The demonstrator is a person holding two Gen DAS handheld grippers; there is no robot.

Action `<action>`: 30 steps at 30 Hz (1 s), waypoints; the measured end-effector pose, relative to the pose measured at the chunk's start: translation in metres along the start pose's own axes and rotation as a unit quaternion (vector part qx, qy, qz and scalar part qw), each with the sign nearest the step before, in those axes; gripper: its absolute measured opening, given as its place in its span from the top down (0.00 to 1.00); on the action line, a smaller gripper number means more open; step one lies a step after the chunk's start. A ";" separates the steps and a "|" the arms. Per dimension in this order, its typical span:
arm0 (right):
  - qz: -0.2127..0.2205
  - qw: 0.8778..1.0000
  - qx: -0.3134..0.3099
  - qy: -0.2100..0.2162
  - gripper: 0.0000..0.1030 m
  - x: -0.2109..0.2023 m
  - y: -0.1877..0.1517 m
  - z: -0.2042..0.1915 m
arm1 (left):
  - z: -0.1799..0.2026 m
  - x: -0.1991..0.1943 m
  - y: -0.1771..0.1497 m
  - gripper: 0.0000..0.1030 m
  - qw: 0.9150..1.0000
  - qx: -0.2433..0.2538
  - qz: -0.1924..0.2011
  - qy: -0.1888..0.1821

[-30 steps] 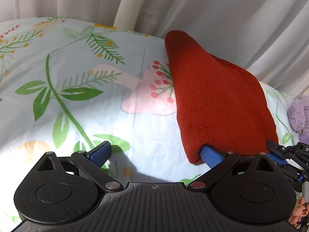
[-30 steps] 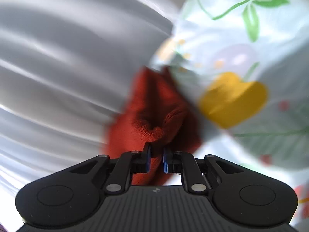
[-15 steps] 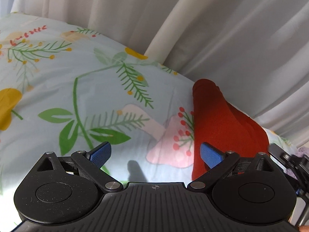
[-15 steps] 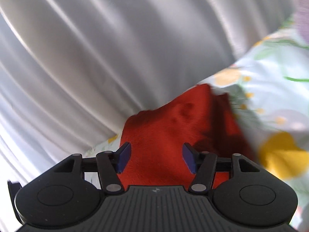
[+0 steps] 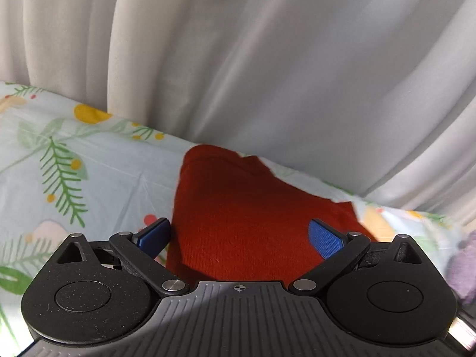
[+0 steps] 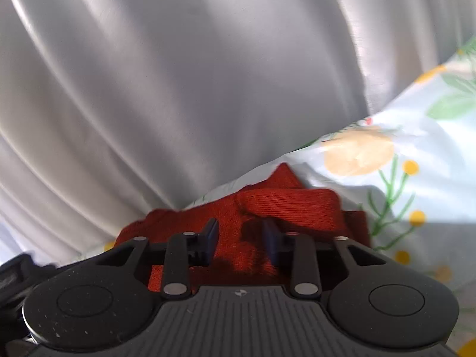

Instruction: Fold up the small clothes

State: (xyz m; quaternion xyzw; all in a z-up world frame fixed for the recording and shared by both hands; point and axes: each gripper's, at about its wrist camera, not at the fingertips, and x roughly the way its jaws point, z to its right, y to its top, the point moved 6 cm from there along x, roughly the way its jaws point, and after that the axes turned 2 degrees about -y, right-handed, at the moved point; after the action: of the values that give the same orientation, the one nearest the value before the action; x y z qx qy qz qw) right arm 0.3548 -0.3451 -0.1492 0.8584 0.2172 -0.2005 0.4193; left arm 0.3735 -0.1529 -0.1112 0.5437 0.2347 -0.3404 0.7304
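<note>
A red knitted garment (image 5: 238,217) lies folded on the floral sheet (image 5: 89,172), near the curtain. My left gripper (image 5: 241,235) is open wide above its near end, the blue pads (image 5: 324,238) apart and holding nothing. In the right wrist view the same garment (image 6: 285,205) lies with a folded band across its top. My right gripper (image 6: 241,238) is open over it, narrower than the left, with nothing between the fingers.
A white curtain (image 5: 267,59) hangs right behind the garment and fills the upper part of both views. A purple plush thing (image 5: 464,267) sits at the right edge of the left wrist view. The floral sheet (image 6: 416,148) spreads to the right.
My right gripper let go of the red garment and opened, then narrowed partly. My left gripper, which had one finger under the garment's edge, lifted away and tilted up toward the curtain.
</note>
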 end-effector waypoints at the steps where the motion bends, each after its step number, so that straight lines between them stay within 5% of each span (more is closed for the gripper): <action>1: 0.011 1.000 0.011 -0.002 0.88 -0.003 -0.002 0.007 | -0.002 0.007 -0.002 0.02 1.000 0.003 -0.004 0.010; 4: 0.035 0.999 0.037 -0.001 0.99 -0.014 -0.004 0.018 | -0.016 0.022 -0.011 0.02 0.999 -0.028 -0.019 0.012; 11: 0.057 0.997 0.048 -0.023 1.00 -0.012 -0.003 0.029 | -0.025 0.025 -0.010 0.01 0.999 -0.036 0.008 0.002; 13: 0.053 0.998 0.041 -0.021 1.00 -0.012 -0.003 0.026 | -0.031 0.022 -0.008 0.01 0.999 -0.037 -0.009 -0.027; 17: -0.017 0.996 0.074 0.051 0.93 -0.035 0.002 0.039 | -0.060 0.000 -0.004 0.01 0.989 -0.060 -0.052 -0.125; 20: -0.049 0.991 0.070 0.100 0.61 -0.067 0.007 0.056 | -0.080 -0.020 -0.005 0.01 0.973 -0.085 -0.071 -0.202; 22: -0.080 0.991 0.065 0.089 0.33 -0.076 0.008 0.067 | -0.084 -0.024 -0.008 0.01 0.964 -0.099 -0.086 -0.233; 28: -0.151 0.972 0.144 0.113 0.35 -0.055 0.008 0.092 | -0.078 -0.008 -0.020 0.02 0.940 -0.143 -0.145 -0.272; 30: -0.156 0.969 0.146 0.120 0.39 -0.050 0.009 0.089 | -0.073 -0.005 -0.020 0.02 0.944 -0.127 -0.144 -0.268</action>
State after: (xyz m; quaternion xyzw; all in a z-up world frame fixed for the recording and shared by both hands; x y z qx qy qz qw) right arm 0.3045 -0.4327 -0.1680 0.8836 0.3656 -0.1884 0.2238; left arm 0.3566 -0.0859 -0.1419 0.2951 0.1475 -0.5425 0.7726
